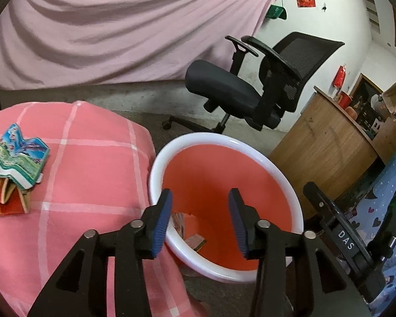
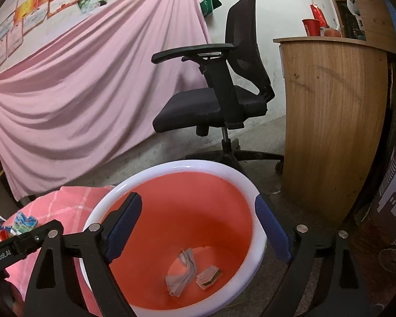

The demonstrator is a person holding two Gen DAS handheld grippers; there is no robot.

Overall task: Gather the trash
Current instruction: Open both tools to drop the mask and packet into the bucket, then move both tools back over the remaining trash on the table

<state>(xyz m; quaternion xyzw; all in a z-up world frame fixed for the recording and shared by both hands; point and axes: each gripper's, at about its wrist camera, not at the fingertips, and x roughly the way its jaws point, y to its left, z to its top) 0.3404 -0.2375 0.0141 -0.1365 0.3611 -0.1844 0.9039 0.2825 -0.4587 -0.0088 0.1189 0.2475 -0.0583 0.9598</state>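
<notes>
Left gripper (image 1: pixel 200 220), jaws apart, above orange bin (image 1: pixel 285 177).

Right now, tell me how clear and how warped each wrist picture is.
Left wrist view: sharp, dim corners; fisheye bends the cabinet; a small glare streak on the bin rim. Right wrist view: also sharp; the cabinet bulges; the scraps in the bin are clear.

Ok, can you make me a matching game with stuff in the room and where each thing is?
Things:
1. crumpled wrapper
2. flattened cartons
3. red cup
4. office chair

Places:
A. on the wooden cabinet
B. on the pink checked cloth
C. on the floor in front of the pink sheet
D. at the bottom of the red bin

Pairs: 1-D, 2-B, 3-A, 4-C
</notes>
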